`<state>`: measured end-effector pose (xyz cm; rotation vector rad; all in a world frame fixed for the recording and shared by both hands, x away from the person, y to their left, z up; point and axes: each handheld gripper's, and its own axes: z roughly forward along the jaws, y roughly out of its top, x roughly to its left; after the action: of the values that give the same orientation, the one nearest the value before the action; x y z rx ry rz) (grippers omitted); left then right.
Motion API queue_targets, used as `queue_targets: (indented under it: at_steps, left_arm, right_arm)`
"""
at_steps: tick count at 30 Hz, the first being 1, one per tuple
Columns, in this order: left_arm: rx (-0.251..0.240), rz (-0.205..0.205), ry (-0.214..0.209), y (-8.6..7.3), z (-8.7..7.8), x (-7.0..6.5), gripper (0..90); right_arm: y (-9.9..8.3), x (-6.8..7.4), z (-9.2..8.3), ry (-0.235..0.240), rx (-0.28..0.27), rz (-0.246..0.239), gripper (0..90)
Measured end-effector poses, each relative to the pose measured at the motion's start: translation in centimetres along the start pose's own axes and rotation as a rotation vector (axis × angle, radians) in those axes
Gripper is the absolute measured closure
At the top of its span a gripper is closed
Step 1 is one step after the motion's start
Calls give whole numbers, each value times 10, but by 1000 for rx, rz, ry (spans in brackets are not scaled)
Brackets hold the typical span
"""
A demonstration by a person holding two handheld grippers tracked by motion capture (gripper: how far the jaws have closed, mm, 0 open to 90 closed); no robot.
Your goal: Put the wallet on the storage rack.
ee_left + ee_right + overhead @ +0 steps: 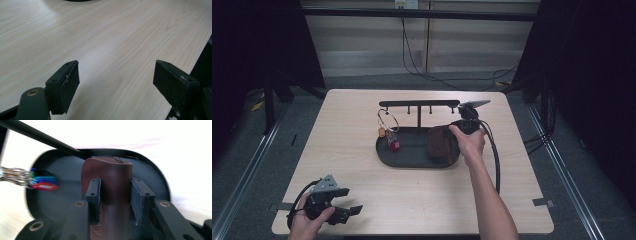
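**Brown wallet clamped over the black tray**

The right gripper has its two black jaws pressed against either side of a brown leather wallet, which stands upright between them. In the high view the wallet sits at the right end of the oval black tray, with the person's right hand wrapped around the gripper just beside it. The tray lies near the middle of the pale wooden table.

A T-shaped black stand rises from the tray's far side. A wire key ring hangs from it on the left, with small red and orange tags dangling down to the tray floor, well apart from the wallet.

The left gripper rests at the near left corner of the table, held in the left hand. Its jaws stand wide apart with bare tabletop between them, grasping nothing.
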<state>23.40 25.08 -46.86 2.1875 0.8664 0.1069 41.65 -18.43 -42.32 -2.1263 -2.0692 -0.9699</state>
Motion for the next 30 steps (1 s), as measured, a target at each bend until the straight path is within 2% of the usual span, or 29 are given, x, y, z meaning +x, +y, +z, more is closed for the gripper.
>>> queue_targets:
  at_steps: [2, 4, 7, 12, 15, 19, 23, 25, 27, 30]
  left_arm:
    - [4, -1, -6, 0, 0, 0, 209]
    - [1, 0, -1, 0, 0, 0, 209]
    - [1, -1, -3, 0, 0, 0, 209]
    - [9, 4, -6, 0, 1, -1, 209]
    - [10, 3, -10, 1, 1, 0, 209]
    - [12, 7, -5, 1, 1, -1, 209]
    - [10, 3, -8, 0, 1, 0, 209]
    - [7, 1, -6, 0, 0, 0, 209]
    - [8, 0, -11, 0, 0, 0, 209]
    - [10, -8, -17, 1, 2, 0, 209]
  right_arm:
    - [2, 1, -1, -9, -7, -6, 626]
    - [4, 0, -2, 14, -12, 6, 626]
    - [3, -2, 1, -5, -2, 1, 625]
    - [-3, -9, 9, -12, 7, 10, 624]
    - [-5, -14, 9, 5, 5, 16, 619]
    - [-6, -12, 11, -6, -9, -12, 608]
    - [-6, -12, 14, -8, -24, -6, 592]
    - [-5, -12, 15, -49, -20, -17, 591]
    - [-6, -15, 17, -41, -17, -9, 588]
    - [-9, -16, 22, -64, 21, -23, 593]
